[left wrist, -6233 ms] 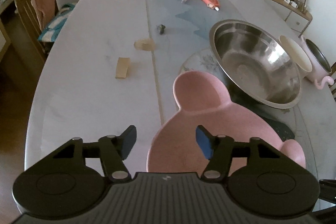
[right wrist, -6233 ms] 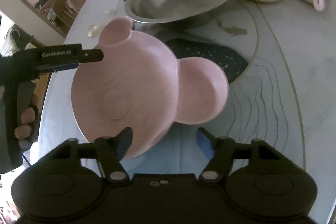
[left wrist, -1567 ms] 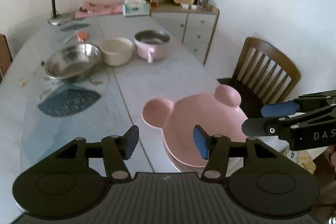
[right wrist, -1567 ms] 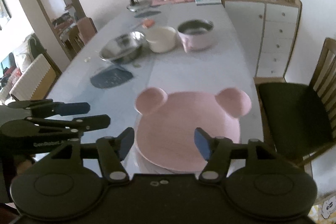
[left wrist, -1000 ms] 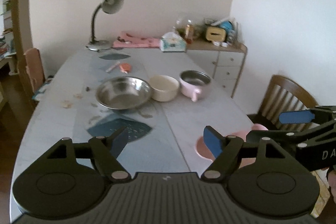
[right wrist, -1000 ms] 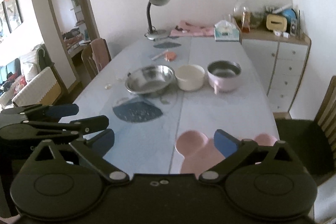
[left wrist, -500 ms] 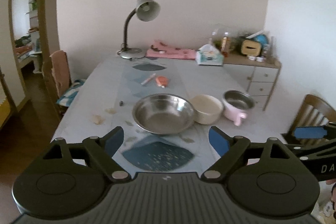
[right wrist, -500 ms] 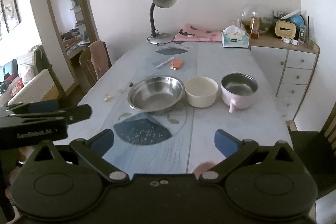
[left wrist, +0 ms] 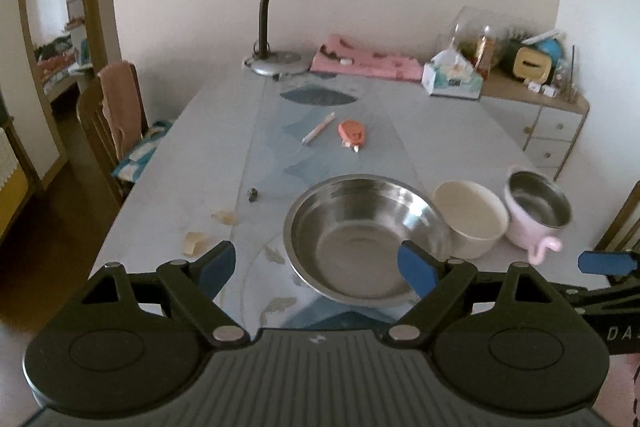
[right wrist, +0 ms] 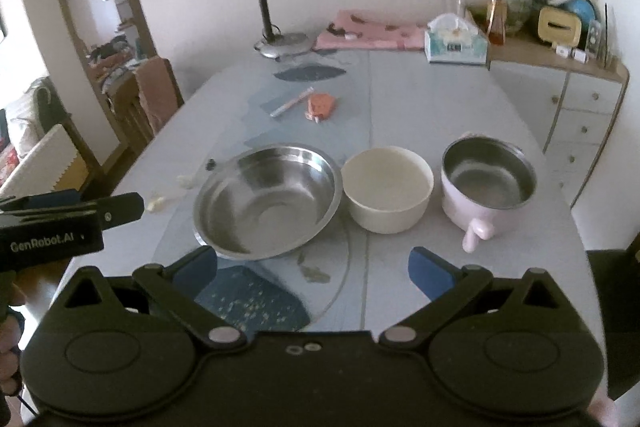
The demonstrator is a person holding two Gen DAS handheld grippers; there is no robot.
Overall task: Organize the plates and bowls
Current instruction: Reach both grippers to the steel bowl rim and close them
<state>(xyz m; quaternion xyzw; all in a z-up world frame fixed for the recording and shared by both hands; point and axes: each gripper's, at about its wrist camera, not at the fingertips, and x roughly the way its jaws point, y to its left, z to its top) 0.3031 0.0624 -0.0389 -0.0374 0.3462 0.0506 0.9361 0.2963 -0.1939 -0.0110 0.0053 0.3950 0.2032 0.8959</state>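
A wide steel bowl (left wrist: 366, 233) (right wrist: 267, 201), a cream bowl (left wrist: 470, 217) (right wrist: 387, 187) and a pink steel-lined pot with a handle (left wrist: 536, 213) (right wrist: 486, 185) stand in a row across the table. My left gripper (left wrist: 322, 271) is open and empty, held above the near table end, facing the steel bowl. My right gripper (right wrist: 314, 269) is open and empty, facing the row of bowls. The pink bear-shaped plate is out of view.
A dark blue mat (right wrist: 248, 301) lies just in front of the steel bowl. A pen (left wrist: 318, 123) and an orange tool (left wrist: 352, 133) lie mid-table. A desk lamp (left wrist: 296, 7), pink cloth and tissue box stand at the far end. Chairs (left wrist: 112, 123) stand at the left; a sideboard (right wrist: 576, 107) at the right.
Both grippers let go of the pink bear-shaped plate at the near table end, opened wider, then rose and tilted up. The plate dropped out of view and the bowls now fill the centre.
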